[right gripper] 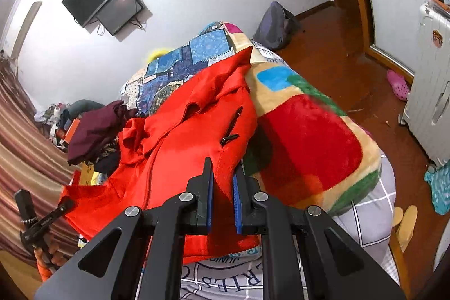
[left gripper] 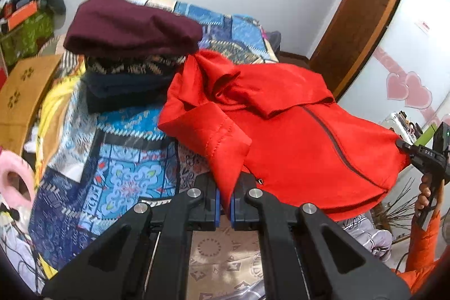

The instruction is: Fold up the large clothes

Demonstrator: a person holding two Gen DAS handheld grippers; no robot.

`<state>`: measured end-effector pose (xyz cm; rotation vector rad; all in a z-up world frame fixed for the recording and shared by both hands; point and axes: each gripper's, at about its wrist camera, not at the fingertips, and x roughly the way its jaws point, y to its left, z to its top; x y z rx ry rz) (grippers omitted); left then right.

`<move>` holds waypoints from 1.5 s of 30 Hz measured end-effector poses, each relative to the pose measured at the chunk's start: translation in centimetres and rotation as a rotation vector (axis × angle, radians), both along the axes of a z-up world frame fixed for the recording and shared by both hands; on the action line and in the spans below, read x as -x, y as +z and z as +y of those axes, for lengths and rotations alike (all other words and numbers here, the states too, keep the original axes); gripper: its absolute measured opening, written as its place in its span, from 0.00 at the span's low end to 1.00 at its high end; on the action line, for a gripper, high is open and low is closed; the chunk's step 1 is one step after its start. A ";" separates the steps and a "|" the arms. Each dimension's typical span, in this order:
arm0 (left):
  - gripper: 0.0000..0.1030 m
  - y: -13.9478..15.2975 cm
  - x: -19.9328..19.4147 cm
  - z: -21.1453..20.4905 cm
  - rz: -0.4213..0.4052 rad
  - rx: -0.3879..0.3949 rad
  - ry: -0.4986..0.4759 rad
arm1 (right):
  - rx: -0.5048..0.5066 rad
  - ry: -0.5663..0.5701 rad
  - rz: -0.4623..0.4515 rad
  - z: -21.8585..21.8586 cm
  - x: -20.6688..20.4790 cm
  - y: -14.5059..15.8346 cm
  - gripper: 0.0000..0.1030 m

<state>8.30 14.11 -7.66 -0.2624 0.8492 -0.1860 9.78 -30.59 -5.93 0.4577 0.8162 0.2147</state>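
A red zip-up jacket [left gripper: 295,137] lies spread across the bed, its near edge lifted. My left gripper [left gripper: 225,187] is shut on a fold of red fabric by the cuffed sleeve [left gripper: 216,137]. At the right edge of the left wrist view my right gripper [left gripper: 405,148] pinches the jacket's other near corner. In the right wrist view the right gripper [right gripper: 223,169] is shut on the jacket [right gripper: 182,137] hem below a pocket zip [right gripper: 232,128]. The left gripper [right gripper: 66,204] holds the far left corner there.
A stack of folded clothes topped by a maroon garment [left gripper: 132,30] sits behind the jacket on the patterned blue quilt [left gripper: 126,176]. A colourful fleece blanket [right gripper: 315,148] lies to the right. A white suitcase [right gripper: 430,80], a backpack [right gripper: 275,24] and slippers stand on the wooden floor.
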 end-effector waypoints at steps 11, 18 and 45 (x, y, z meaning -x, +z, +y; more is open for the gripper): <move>0.03 0.2 -4.7 -0.7 0.002 0.000 -0.020 | 0.033 0.034 -0.039 0.9 -4.3 1.9 0.10; 0.03 1.3 -11.5 -0.2 -0.019 0.027 0.019 | 0.058 0.064 -0.043 1.9 -10.8 2.5 0.10; 0.72 -0.3 -26.7 -2.6 -0.027 -0.162 0.116 | 0.267 0.029 0.055 6.0 -25.4 -1.0 0.78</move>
